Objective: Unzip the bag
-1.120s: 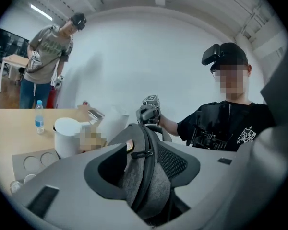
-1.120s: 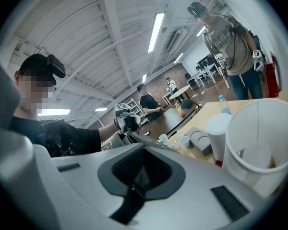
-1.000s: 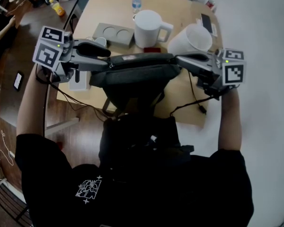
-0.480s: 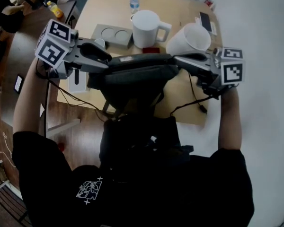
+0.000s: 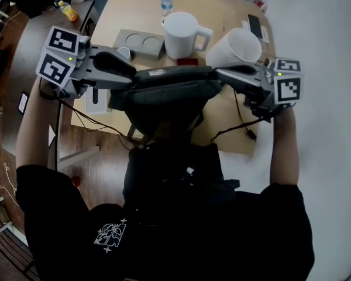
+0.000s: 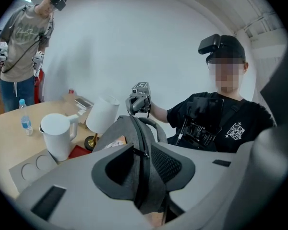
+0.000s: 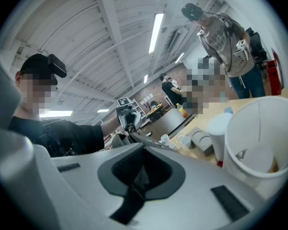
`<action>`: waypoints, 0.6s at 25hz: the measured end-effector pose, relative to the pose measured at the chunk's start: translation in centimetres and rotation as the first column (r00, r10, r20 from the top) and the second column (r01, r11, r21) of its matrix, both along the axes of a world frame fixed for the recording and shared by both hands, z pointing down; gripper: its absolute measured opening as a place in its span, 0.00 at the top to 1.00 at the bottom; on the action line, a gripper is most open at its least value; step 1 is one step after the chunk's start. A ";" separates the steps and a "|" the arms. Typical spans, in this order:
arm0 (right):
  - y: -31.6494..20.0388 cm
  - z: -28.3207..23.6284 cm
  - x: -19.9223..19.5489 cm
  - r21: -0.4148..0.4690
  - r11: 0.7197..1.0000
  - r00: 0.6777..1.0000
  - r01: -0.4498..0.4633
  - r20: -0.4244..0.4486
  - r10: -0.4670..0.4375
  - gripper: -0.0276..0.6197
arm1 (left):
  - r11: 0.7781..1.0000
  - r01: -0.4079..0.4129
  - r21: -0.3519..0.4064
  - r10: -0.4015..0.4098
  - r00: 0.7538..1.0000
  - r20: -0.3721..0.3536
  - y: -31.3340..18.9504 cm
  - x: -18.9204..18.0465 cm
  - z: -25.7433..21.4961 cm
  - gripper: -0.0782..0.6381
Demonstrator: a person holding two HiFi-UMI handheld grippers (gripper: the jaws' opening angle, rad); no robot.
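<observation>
We hold the grey backpack [image 5: 169, 95] taut in the air above the near edge of the table [image 5: 128, 10]. The right gripper [image 5: 221, 74] is clenched on a dark strap to anchor one end. The left gripper [image 5: 133, 76], whose jaws have just been closing, pinches the zipped ridge beside the zipper pull [image 6: 145, 153]. We cannot tell whether the pull itself is caught, and where the strap joins the backpack is hidden.

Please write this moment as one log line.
left gripper: jaws just closing on grey bag | right gripper: shut on grey bag | zipper: not yet open
</observation>
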State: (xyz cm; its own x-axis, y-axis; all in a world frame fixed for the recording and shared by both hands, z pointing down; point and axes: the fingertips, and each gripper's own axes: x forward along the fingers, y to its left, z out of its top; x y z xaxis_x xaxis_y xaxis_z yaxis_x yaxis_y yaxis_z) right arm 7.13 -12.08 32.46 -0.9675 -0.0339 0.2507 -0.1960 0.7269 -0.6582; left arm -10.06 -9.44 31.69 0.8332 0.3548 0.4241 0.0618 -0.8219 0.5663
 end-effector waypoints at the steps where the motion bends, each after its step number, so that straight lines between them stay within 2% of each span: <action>1: 0.0 0.0 0.0 0.000 1.000 1.000 0.000 0.000 0.000 0.95 | 1.000 0.002 -0.003 -0.002 1.000 -0.009 0.0 0.0 -0.3 0.74; 6: -0.1 -0.3 -0.2 0.017 1.000 1.000 0.003 -0.007 -0.003 0.95 | 1.000 0.000 0.004 0.000 1.000 0.001 0.2 0.1 -0.2 0.77; 8: 0.0 -0.1 -0.1 0.004 1.000 1.000 0.003 -0.005 -0.003 0.95 | 1.000 -0.002 0.020 0.002 1.000 -0.006 0.2 0.2 -0.5 0.85; 12: 0.0 -0.2 -0.1 0.011 1.000 1.000 -0.002 -0.005 0.002 0.95 | 0.994 -0.049 0.098 0.048 0.999 0.011 1.1 0.6 -1.0 0.88; 15: -0.1 -0.3 0.0 0.032 0.999 1.000 -0.020 -0.013 0.020 0.95 | 0.984 -0.022 0.179 0.021 1.000 0.004 1.1 0.8 -1.2 0.88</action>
